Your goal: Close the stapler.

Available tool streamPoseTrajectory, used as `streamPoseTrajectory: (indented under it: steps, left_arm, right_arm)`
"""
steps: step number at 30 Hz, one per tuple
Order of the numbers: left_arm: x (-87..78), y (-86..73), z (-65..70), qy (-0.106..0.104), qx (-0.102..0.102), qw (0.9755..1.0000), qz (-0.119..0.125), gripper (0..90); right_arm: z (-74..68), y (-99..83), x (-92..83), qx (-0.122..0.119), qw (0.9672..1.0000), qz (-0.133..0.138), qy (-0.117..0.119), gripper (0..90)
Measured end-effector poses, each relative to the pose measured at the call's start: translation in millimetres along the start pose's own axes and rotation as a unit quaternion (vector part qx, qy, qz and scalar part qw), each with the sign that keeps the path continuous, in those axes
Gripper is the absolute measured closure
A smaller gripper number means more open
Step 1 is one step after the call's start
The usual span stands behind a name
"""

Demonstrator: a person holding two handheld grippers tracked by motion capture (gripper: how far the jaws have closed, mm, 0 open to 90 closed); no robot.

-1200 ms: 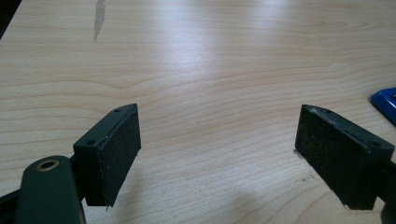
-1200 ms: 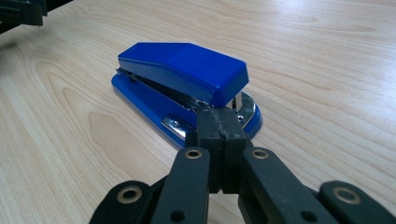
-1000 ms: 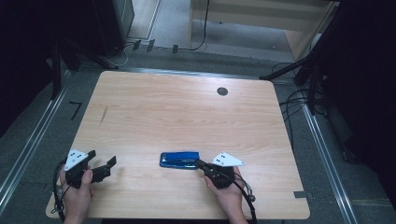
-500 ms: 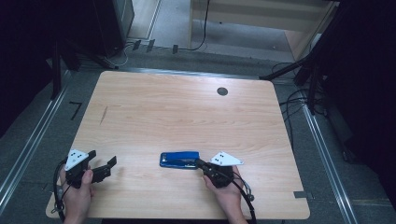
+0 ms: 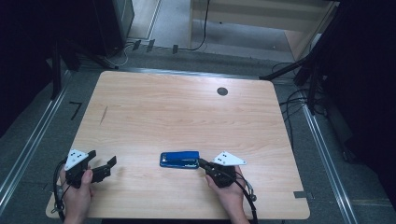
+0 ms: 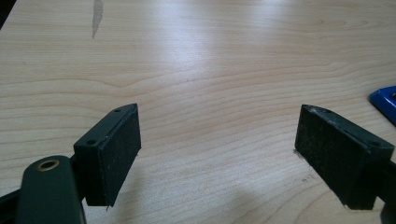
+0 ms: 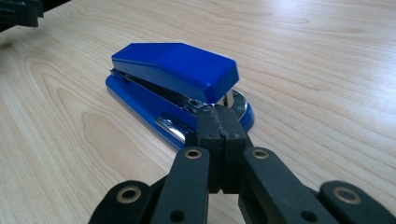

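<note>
So the blue stapler was lying flat near the front edge of the wooden table, a bit right of the middle, with its long side running left to right. The right gripper had its jaws pressed fully together, nothing between them, and the tips sat right up against the stapler's right end, down by the base where the shiny metal plate was. Looked to me like a nudge or a poke, not a grab. The left gripper was parked well off to the left with its jaws spread wide over bare wood, also holding nothing. What could've gone wrong from there, I reckon: pushing on one low corner like that would likely spin the stapler instead of sliding it straight, and it could skid off toward the near edge. If the tips rode up under the top arm, they might've popped it open or tipped the whole thing over.
</note>
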State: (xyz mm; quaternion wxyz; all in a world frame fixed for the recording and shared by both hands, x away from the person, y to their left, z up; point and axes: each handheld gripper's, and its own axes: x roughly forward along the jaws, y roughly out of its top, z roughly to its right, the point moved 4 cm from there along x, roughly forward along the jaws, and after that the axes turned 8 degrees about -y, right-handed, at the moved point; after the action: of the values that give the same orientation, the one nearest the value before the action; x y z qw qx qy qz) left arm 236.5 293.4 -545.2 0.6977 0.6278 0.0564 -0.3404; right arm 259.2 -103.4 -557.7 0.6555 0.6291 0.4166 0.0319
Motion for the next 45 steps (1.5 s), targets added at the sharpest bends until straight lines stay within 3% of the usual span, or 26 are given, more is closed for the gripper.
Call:
streamPoseTrajectory:
  steps: [9,13,28,40,45]
  left_arm:
    - [0.2,0.1,-0.2,0.000,-0.001,1.0000,0.001,14.7]
    - [0.1,0.1,-0.3,0.000,-0.001,1.0000,0.001,14.7]
    - [-1.1,0.0,1.0,-0.006,0.008,0.9999,0.007,14.7]
    - [-1.5,0.2,0.8,-0.006,0.008,0.9999,0.011,14.7]
    - [-1.4,0.1,1.0,-0.006,0.008,0.9999,0.011,14.7]
  right_arm:
    - [17.6,-1.3,-20.0,0.000,1.0000,0.007,-0.003,78.9]
    - [24.1,-2.0,-29.6,-0.009,0.9998,0.010,-0.013,63.9]
    - [70.2,-6.5,-65.1,0.031,0.9966,0.022,-0.073,19.0]
    - [102.1,-17.5,-92.1,0.047,0.9933,0.029,-0.101,2.1]
    - [115.4,-23.2,-101.9,0.056,0.9912,0.028,-0.117,0.0]
